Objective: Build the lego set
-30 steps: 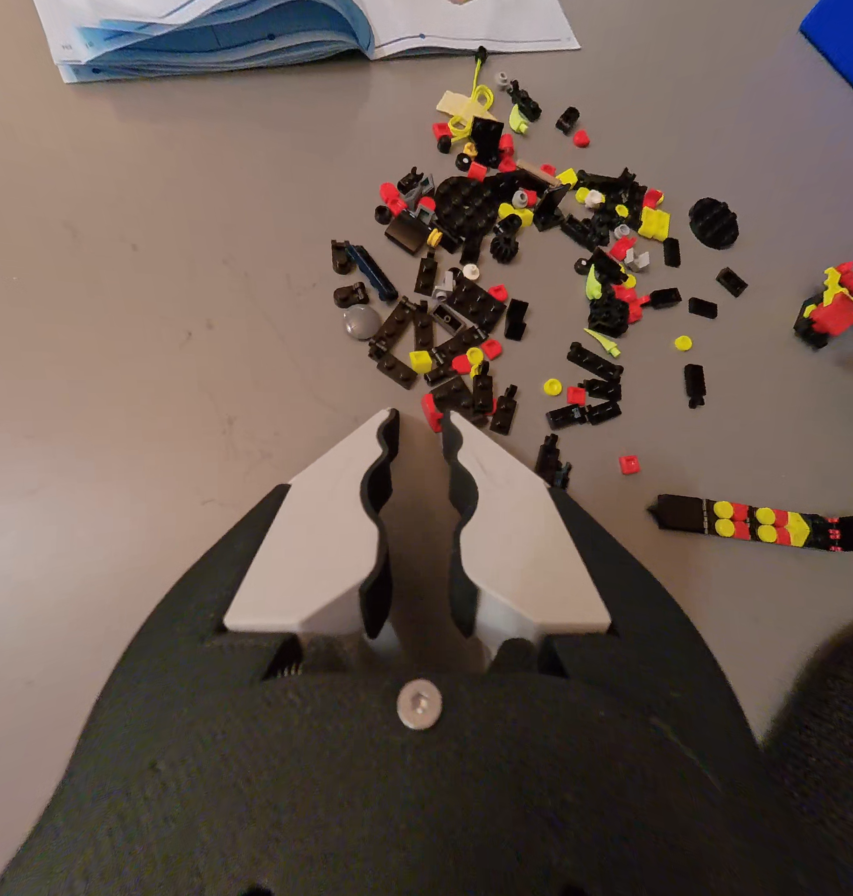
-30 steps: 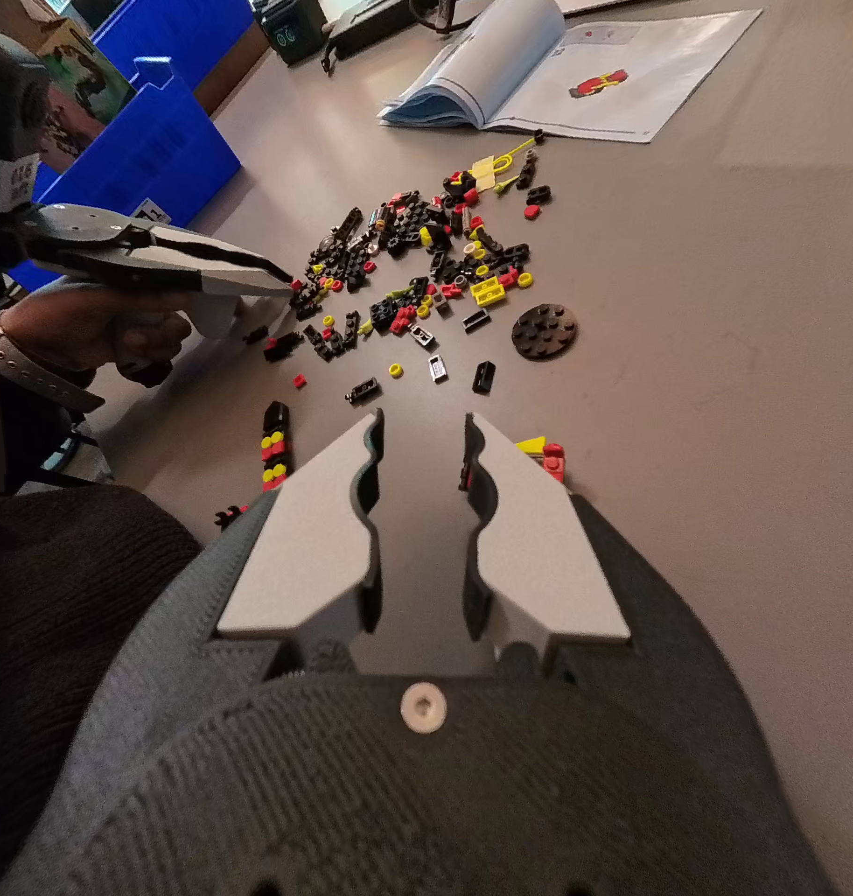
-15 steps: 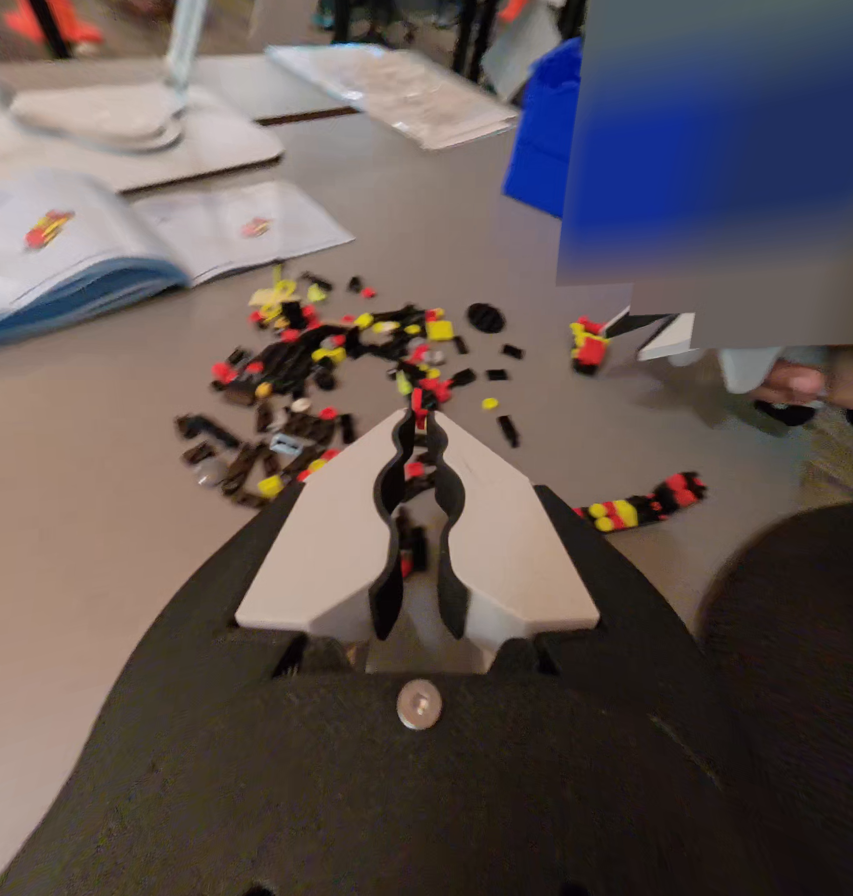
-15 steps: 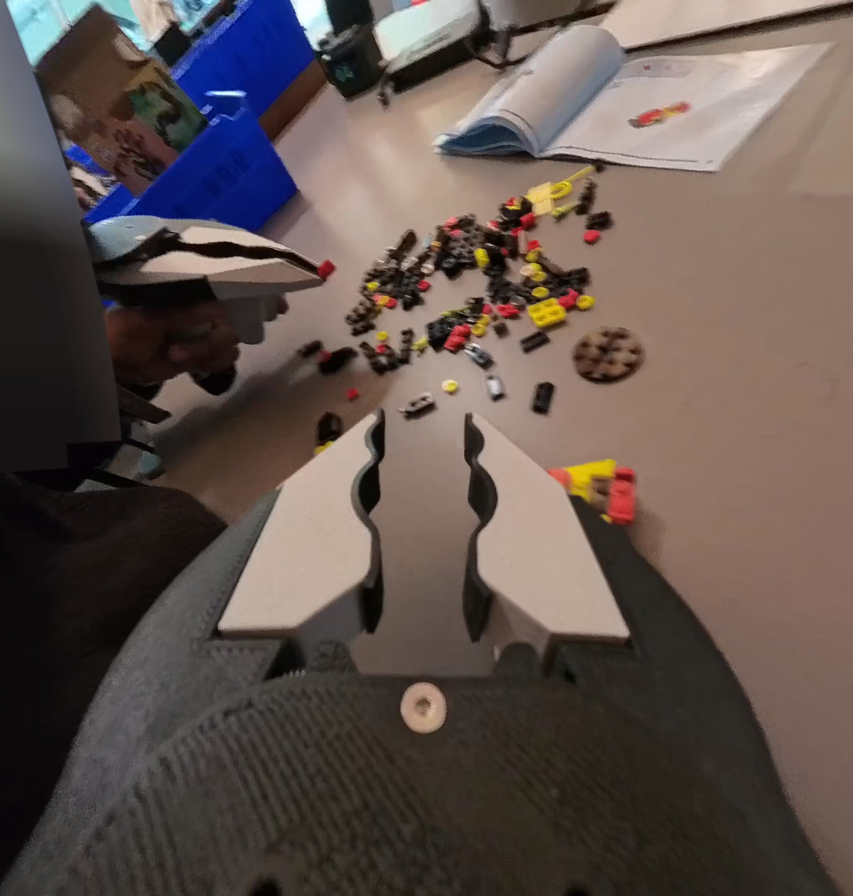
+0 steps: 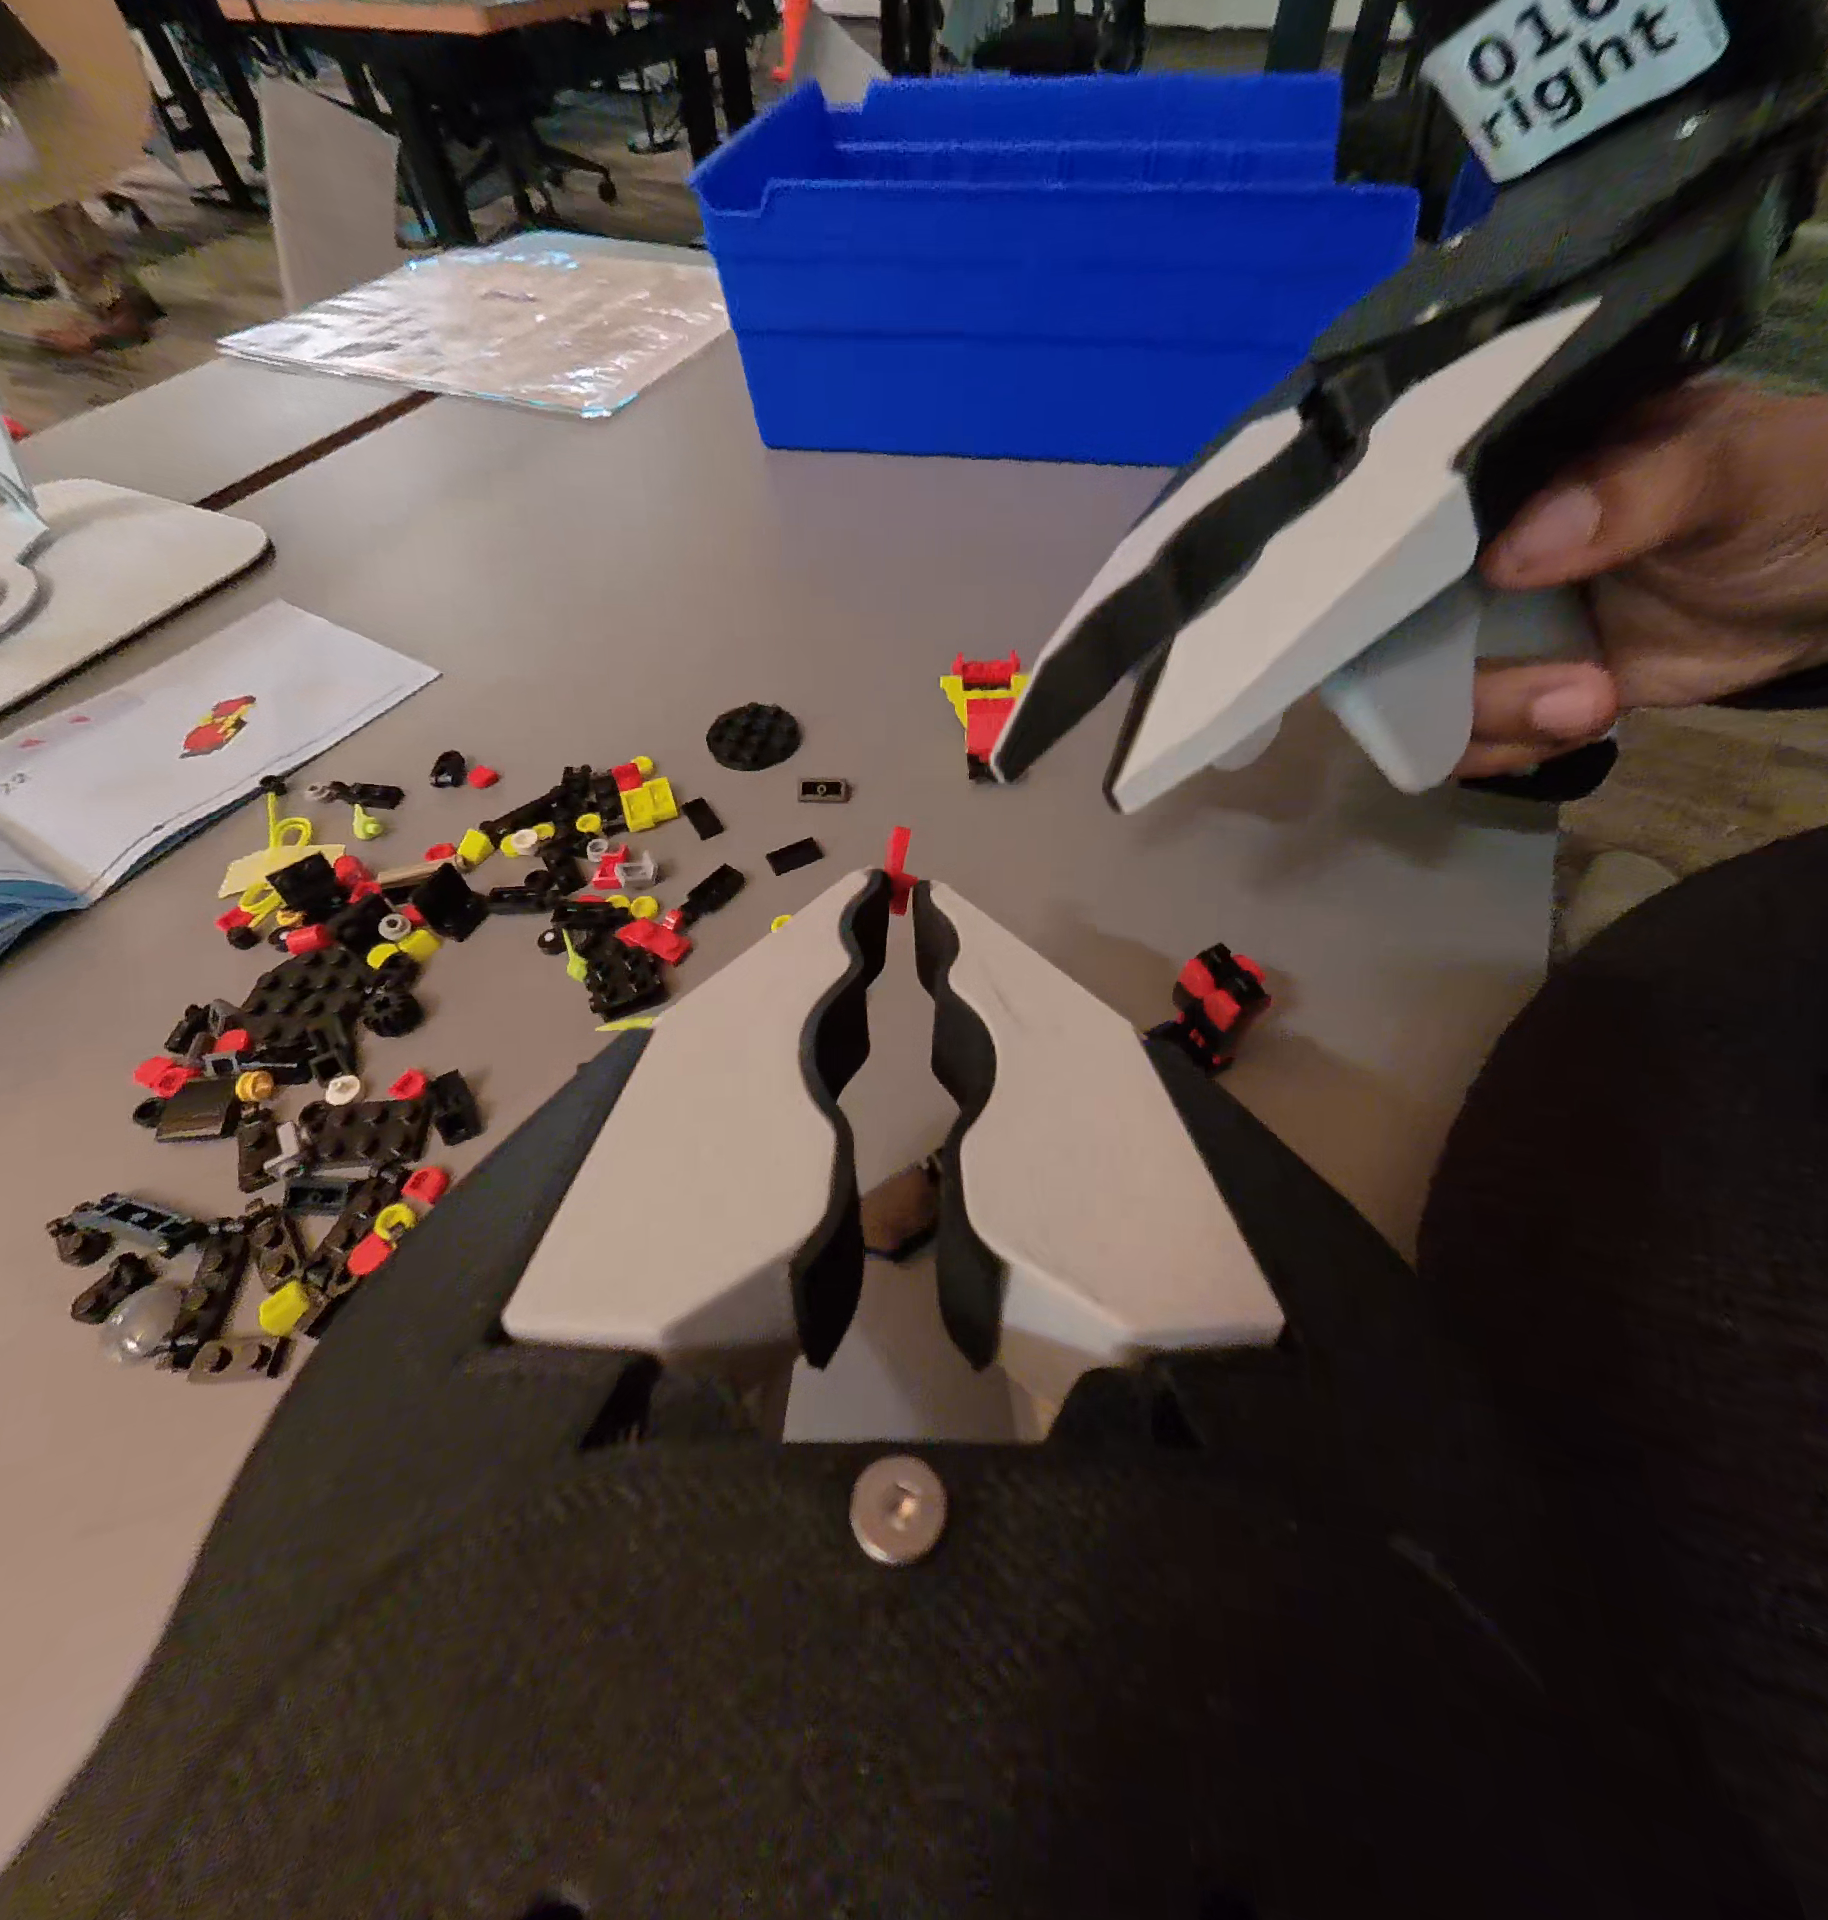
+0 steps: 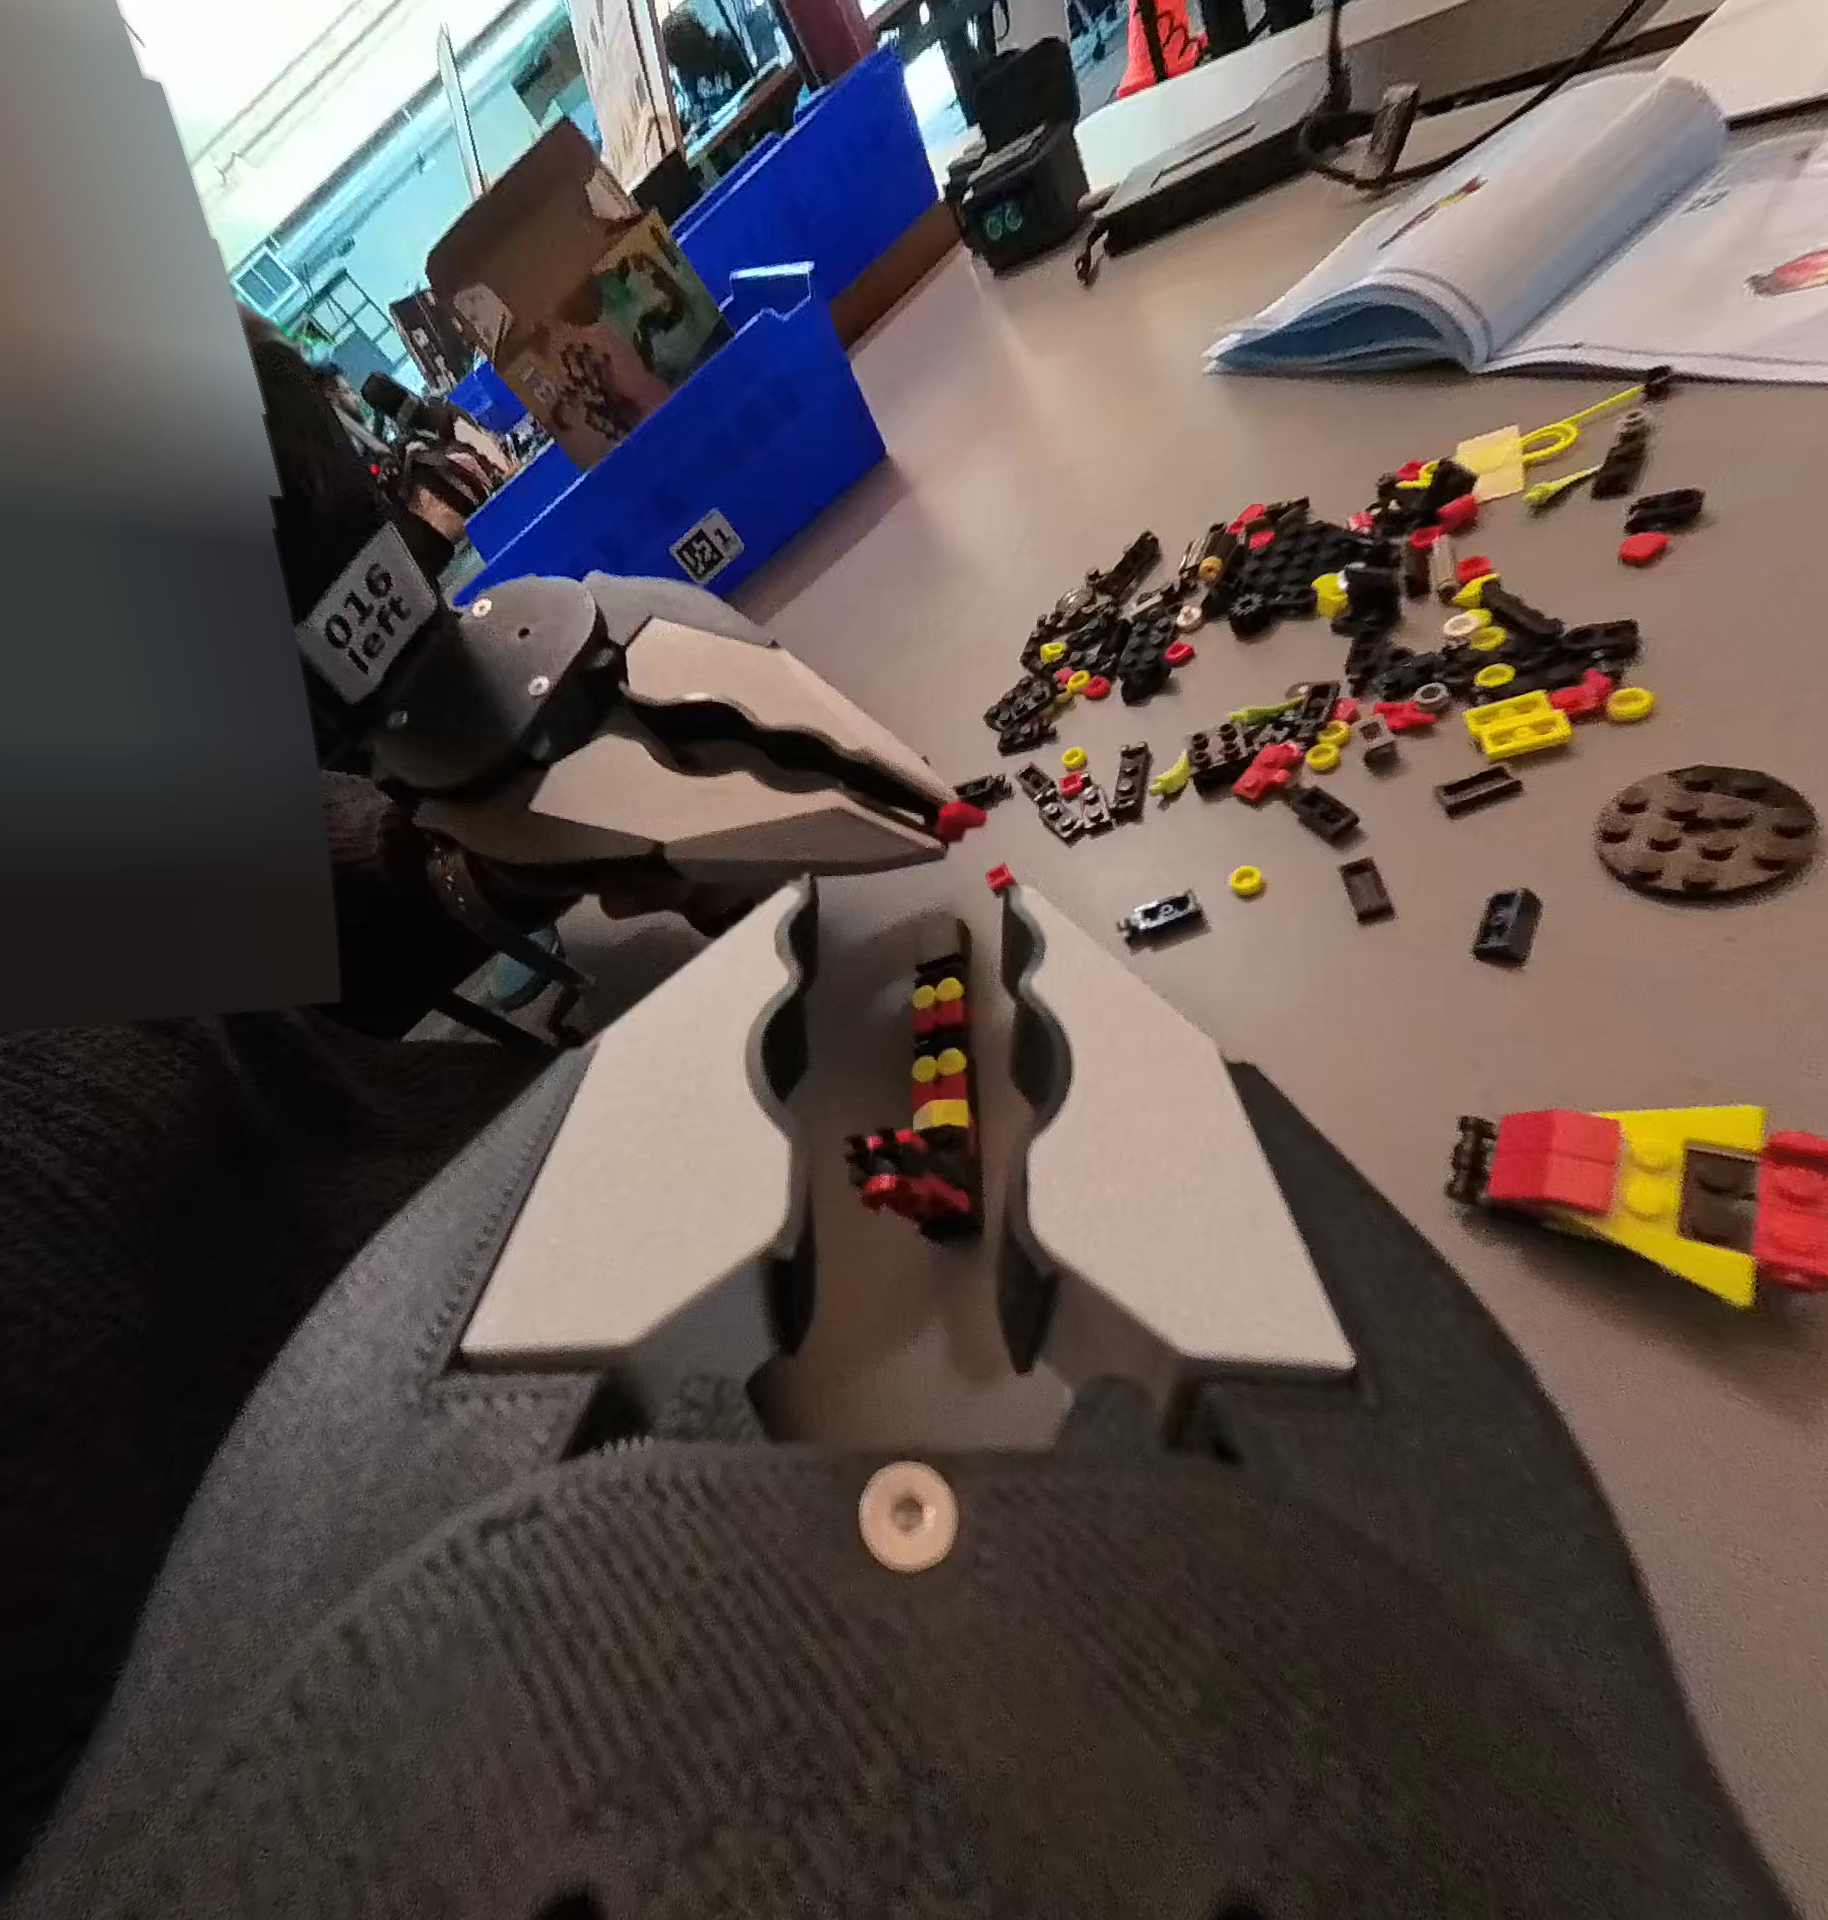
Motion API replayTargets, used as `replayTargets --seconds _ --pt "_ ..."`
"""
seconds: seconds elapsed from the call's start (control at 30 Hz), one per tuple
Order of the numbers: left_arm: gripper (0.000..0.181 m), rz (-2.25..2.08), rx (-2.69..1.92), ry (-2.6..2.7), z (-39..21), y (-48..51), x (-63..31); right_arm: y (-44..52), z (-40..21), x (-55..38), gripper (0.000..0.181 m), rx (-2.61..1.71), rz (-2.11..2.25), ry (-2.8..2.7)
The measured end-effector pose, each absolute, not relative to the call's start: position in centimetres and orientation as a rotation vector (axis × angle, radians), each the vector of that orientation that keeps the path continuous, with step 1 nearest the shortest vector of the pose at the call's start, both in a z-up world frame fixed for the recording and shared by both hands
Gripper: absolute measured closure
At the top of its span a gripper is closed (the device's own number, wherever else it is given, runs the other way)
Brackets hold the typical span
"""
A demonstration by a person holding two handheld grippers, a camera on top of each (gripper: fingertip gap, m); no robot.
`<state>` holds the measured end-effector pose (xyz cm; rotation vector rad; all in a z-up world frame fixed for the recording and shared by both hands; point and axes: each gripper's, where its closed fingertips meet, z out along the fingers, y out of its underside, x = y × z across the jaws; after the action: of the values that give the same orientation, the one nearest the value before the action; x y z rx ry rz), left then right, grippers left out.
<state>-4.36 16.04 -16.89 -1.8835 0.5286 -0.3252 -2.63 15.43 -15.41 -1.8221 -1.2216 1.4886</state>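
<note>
My left gripper [image 5: 897, 883] is shut on a small red lego piece [image 5: 898, 854] and holds it above the table; it shows the same way in the right wrist view [image 6: 939, 816], with the red piece [image 6: 959, 817] at its tip. My right gripper [image 6: 905, 899] is open and empty over a long black strip with red and yellow studs [image 6: 941, 1060]. In the left wrist view the right gripper [image 5: 1061, 769] hangs open near a red and yellow sub-assembly [image 5: 977, 694]. That sub-assembly [image 6: 1658, 1184] lies to the right of my right gripper.
A pile of loose black, red and yellow pieces [image 5: 370, 977] covers the table's left side. A black round plate [image 5: 753, 736], an open instruction booklet [image 5: 141, 738] and a blue bin [image 5: 1045, 281] stand farther back. A small red and black sub-assembly [image 5: 1216, 992] lies at the right. The grippers are tip to tip, or close to it. The black round plate [image 5: 753, 736] is about equally far from each gripper, around 15 cm. It is also in sight in the right wrist view [image 6: 1694, 831].
My left gripper closed on the small red piece at the pile's edge and lifted it up, tilting level. My right gripper swung left from the red and yellow sub-assembly to over the long strip.
</note>
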Motion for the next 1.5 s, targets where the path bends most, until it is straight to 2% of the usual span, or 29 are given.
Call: replayTargets --seconds 0.97,1.5 --pt "0.181 -0.444 -1.791 0.525 -15.4 15.6 -2.9 15.7 -16.0 -2.6 0.152 -1.849 1.453 -1.229" --pt "0.181 -0.42 -1.751 0.591 -15.2 15.2 -2.2 15.3 -15.3 -2.7 0.154 -1.871 1.611 -1.159"
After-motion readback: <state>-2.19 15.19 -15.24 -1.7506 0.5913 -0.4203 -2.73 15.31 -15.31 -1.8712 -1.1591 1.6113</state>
